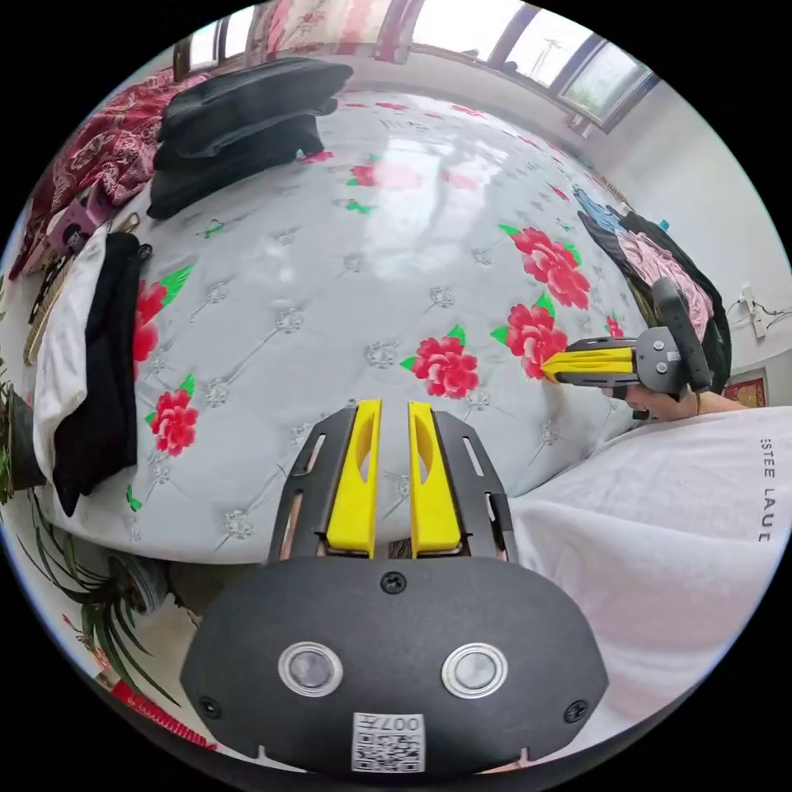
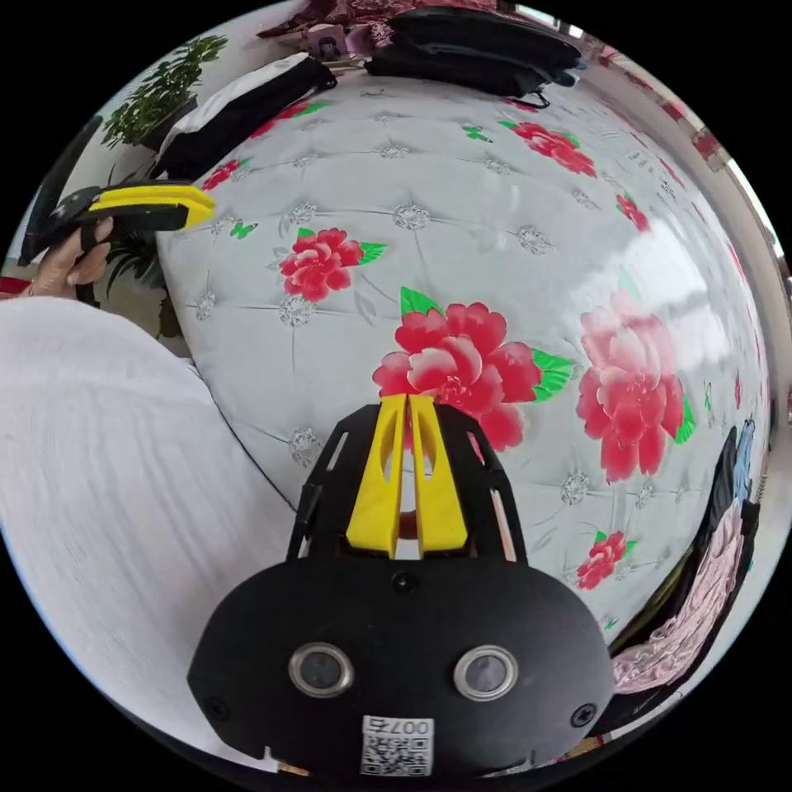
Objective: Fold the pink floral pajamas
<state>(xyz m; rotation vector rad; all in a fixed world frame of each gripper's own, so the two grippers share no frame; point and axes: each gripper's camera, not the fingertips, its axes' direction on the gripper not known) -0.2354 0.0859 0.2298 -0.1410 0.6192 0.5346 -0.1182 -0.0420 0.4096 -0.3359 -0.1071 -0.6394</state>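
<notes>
Two grippers hang over a bed [image 1: 346,272] with a pale quilted cover printed with red flowers. In the left gripper view, the left gripper [image 1: 394,406] has a small gap between its yellow jaws and grips nothing; the right gripper [image 1: 551,369] comes in from the side, jaws together and empty. The right gripper view shows that gripper [image 2: 409,401] with its tips nearly touching, and the left one [image 2: 202,202] held in a hand [image 2: 70,260] past the bed's edge. A heap of clothes with pink fabric [image 1: 660,268], probably the pajamas, lies at the bed's far edge [image 2: 701,602], untouched. The left gripper view adds windows [image 1: 528,41]; the right gripper view shows one leafy plant [image 2: 161,87]. A person's white garment [image 1: 660,528] fills one side.
</notes>
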